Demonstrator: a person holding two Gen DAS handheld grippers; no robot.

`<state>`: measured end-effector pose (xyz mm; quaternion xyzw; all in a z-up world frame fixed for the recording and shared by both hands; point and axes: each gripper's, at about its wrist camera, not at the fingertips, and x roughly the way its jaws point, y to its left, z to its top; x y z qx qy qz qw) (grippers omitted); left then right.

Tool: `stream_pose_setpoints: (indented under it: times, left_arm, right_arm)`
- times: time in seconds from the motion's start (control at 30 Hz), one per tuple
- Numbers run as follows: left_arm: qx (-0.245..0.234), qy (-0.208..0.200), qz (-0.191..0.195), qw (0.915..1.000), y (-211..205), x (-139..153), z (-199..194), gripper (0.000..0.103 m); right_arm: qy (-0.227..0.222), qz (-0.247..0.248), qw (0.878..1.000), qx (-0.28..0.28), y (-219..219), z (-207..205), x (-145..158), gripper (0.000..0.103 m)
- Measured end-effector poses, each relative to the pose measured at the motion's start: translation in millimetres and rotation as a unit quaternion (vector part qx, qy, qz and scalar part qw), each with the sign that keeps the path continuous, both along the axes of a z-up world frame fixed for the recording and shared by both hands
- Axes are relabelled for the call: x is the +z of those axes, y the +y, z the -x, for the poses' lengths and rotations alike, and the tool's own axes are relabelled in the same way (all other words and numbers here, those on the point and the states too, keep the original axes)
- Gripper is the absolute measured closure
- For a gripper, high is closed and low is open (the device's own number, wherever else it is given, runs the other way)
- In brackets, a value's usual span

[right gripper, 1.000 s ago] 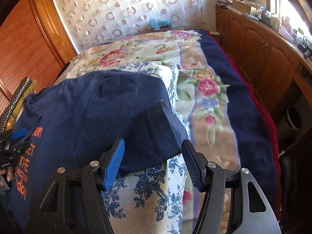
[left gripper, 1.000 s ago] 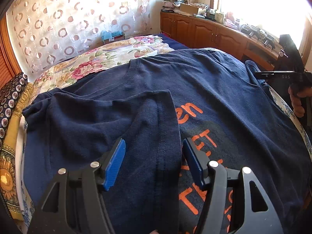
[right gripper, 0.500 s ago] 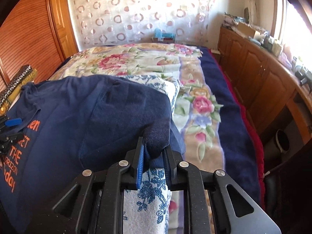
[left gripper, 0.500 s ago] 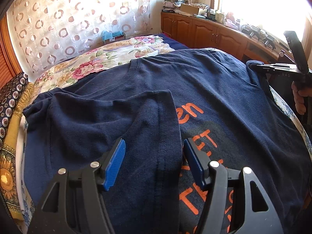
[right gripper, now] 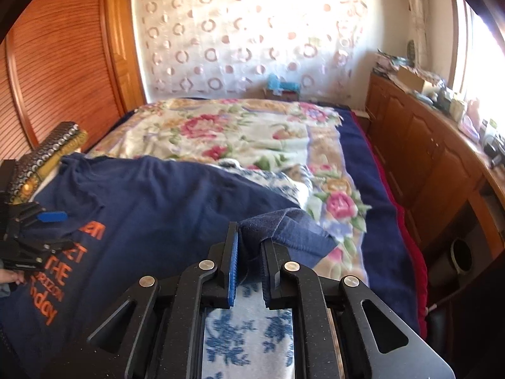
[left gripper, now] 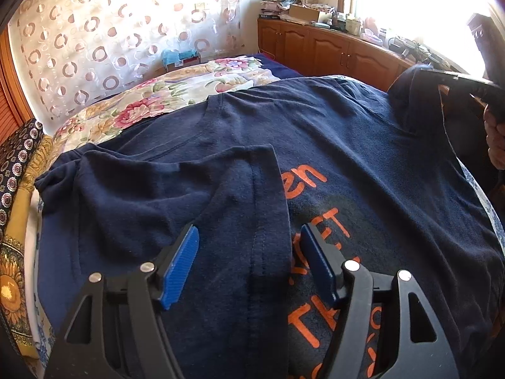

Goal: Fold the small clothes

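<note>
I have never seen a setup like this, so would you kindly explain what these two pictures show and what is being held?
There is no robot here: a person holds a two-finger gripper in each hand, and each carries a camera looking along its fingers. One picture is from the left gripper, the other from the right gripper. A navy T-shirt with orange lettering lies spread on a bed with a floral blanket. The left one stands open over a sleeve already folded inward, its jaws widening with nothing pinched. The right one is closing on the other sleeve, and its pads already pinch the cloth.
</note>
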<state>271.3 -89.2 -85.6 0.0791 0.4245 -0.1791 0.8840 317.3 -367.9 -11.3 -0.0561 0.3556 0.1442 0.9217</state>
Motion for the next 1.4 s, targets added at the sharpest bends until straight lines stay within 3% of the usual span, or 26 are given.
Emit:
stream_pose_setpoints:
  times: [0.53,0.7,0.83,0.9,1.03,1.07,1.17,1.4]
  left_arm:
    - [0.000,0.001,0.001,1.0000,-0.6,-0.2,-0.6,0.034]
    - [-0.001,0.002,0.004,1.0000,-0.2,-0.2,-1.3,0.034]
    - [0.002,0.001,0.000,1.0000,-0.9,-1.0,-1.6,0.032]
    - [0.002,0.002,0.003,1.0000,0.4,-1.2,-2.3,0.032]
    - [0.000,0.001,0.001,1.0000,0.6,-0.4,-1.4,0.032]
    - [-0.001,0.006,0.003,1.0000,2.4,0.3,-1.8,0.032]
    - [-0.001,0.003,0.006,1.0000,6.0,6.4,-0.1,0.032]
    - [0.007,-0.068,0.040,0.9968,31.0,46.3,20.3,0.032]
  right_arm:
    - [-0.037,-0.032,0.994,0.102,71.7,10.4,41.7,0.095]
    - [-0.021,-0.039,0.991,0.125,90.4,10.7,36.8,0.095]
    - [0.021,-0.042,0.990,0.131,98.0,9.5,15.4,0.095]
    - [0.044,-0.042,0.990,0.128,97.4,11.0,2.7,0.093]
    - [0.069,-0.022,0.991,0.116,94.4,16.6,-12.7,0.068]
    - [0.070,-0.021,0.991,0.112,91.2,18.5,-13.8,0.066]
    - [0.067,-0.017,0.993,0.095,75.8,22.9,-11.1,0.064]
    - [0.058,-0.017,0.998,0.032,42.6,5.8,-6.1,0.063]
